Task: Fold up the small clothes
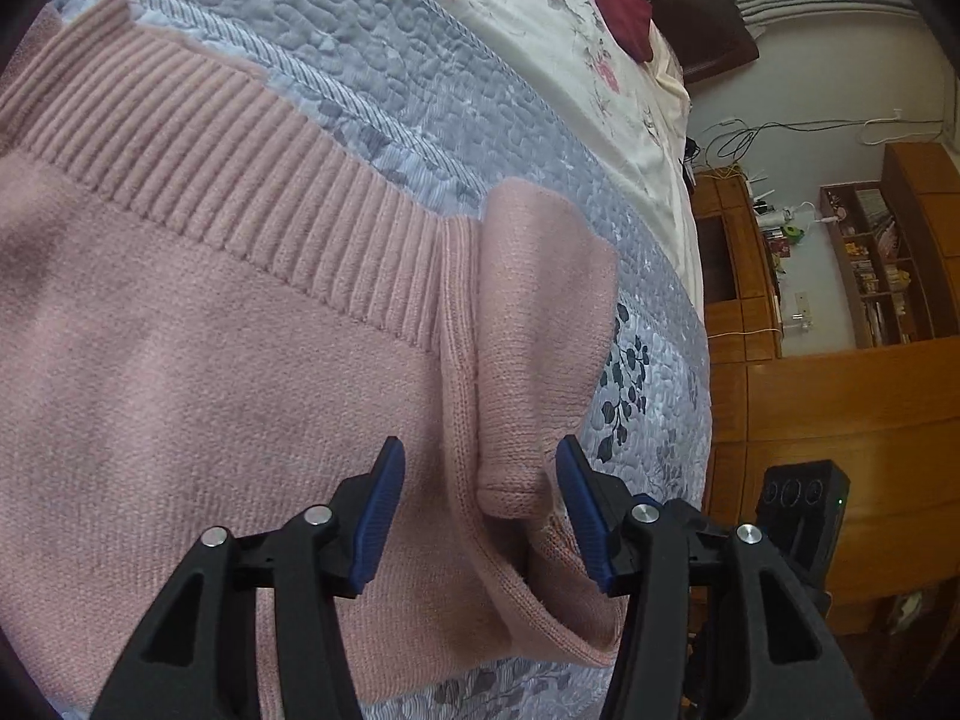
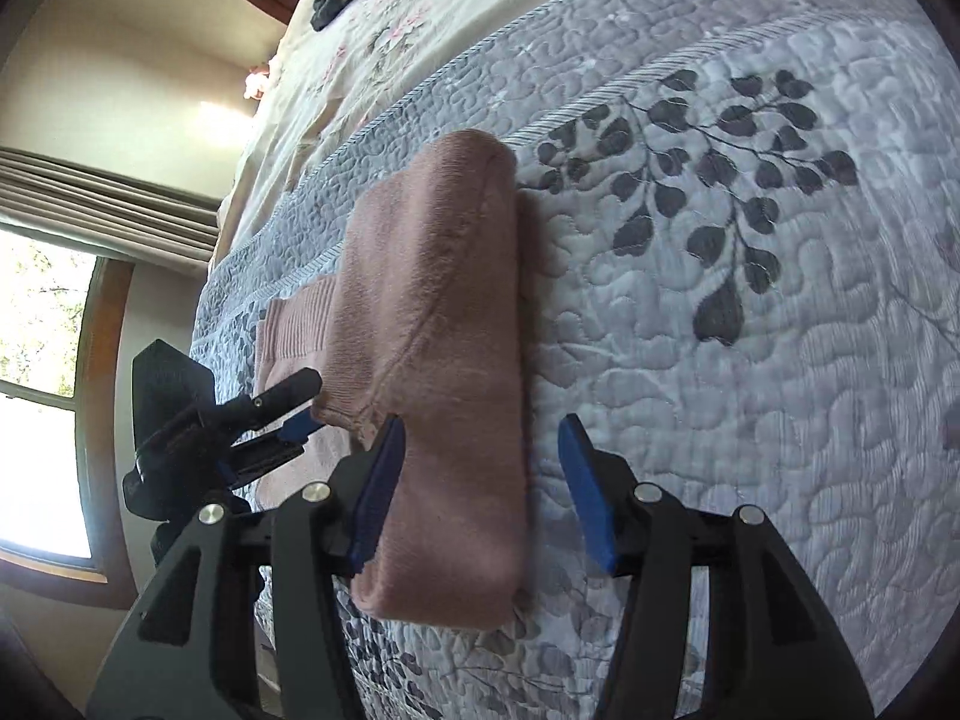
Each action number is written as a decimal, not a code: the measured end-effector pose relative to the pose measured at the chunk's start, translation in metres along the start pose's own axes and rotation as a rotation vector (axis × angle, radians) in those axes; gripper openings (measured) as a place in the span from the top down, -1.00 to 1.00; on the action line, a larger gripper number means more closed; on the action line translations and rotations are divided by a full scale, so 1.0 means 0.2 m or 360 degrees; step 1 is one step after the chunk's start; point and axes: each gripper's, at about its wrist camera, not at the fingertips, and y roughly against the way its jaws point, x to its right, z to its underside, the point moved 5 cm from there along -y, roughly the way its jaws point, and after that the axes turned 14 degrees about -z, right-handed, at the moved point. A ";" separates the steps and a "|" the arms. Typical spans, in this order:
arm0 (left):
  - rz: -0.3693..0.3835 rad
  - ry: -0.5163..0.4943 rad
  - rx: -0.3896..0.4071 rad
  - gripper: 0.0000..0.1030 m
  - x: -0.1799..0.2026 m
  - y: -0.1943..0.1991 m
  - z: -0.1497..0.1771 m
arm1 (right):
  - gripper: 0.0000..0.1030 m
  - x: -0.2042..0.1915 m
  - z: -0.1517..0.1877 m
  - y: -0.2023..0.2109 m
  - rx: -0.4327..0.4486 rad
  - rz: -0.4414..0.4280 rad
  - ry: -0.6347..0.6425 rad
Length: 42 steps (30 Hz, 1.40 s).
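- Left gripper (image 1: 480,510): jaws spread wide, gripping nothing, poised over the neck end of the pink sweater (image 1: 210,360), which lies on the grey quilt (image 1: 360,30).
- Risk: closing here may catch only the top knit layer, so the layers beneath would slide apart on lifting.
- Folded sleeve (image 1: 534,330): loose; a sideways brush from the blue pads (image 1: 384,510) may unroll it.
- Right gripper (image 2: 480,486): jaws also apart, empty, straddling the sweater's folded edge (image 2: 444,330).
- Risk: the soft quilt may bunch into the grasp along with the garment.
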 end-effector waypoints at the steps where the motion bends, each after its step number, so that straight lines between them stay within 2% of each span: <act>1: -0.0027 0.0002 -0.0013 -0.02 0.01 -0.03 0.00 | -0.05 0.03 0.02 0.01 0.0012 0.0001 -0.0007; 13: -0.0044 0.0009 -0.0021 0.05 0.11 -0.14 -0.01 | -0.04 0.20 0.13 0.06 0.0030 0.0011 -0.0024; 16: -0.0050 0.0019 -0.0008 0.33 0.11 -0.14 -0.01 | -0.04 0.21 0.14 0.05 0.0031 0.0019 -0.0029; 17: -0.0038 0.0022 -0.0002 0.52 0.11 -0.14 -0.01 | -0.04 0.22 0.14 0.06 0.0033 0.0022 -0.0031; 20: -0.0013 0.0009 0.0029 0.64 0.14 -0.11 -0.01 | -0.04 0.21 0.15 0.06 0.0043 0.0014 -0.0049; 23: 0.0066 -0.0007 0.0072 0.67 0.16 -0.04 0.00 | -0.04 0.21 0.17 0.08 0.0048 0.0013 -0.0051; 27: 0.0073 -0.0063 0.0131 0.67 0.18 0.08 -0.01 | -0.04 0.17 0.18 0.06 0.0035 0.0055 -0.0013; 31: 0.0087 -0.0066 0.0202 0.68 0.13 0.22 -0.04 | -0.04 0.10 0.18 0.03 0.0033 0.0027 0.0007; 36: 0.0062 -0.0075 0.0290 0.68 0.02 0.44 -0.11 | -0.04 0.02 0.19 -0.05 0.0001 0.0019 0.0047; 42: -0.0041 -0.0040 0.0361 0.68 -0.22 0.64 -0.22 | -0.04 -0.07 0.21 -0.16 -0.0058 0.0005 0.0089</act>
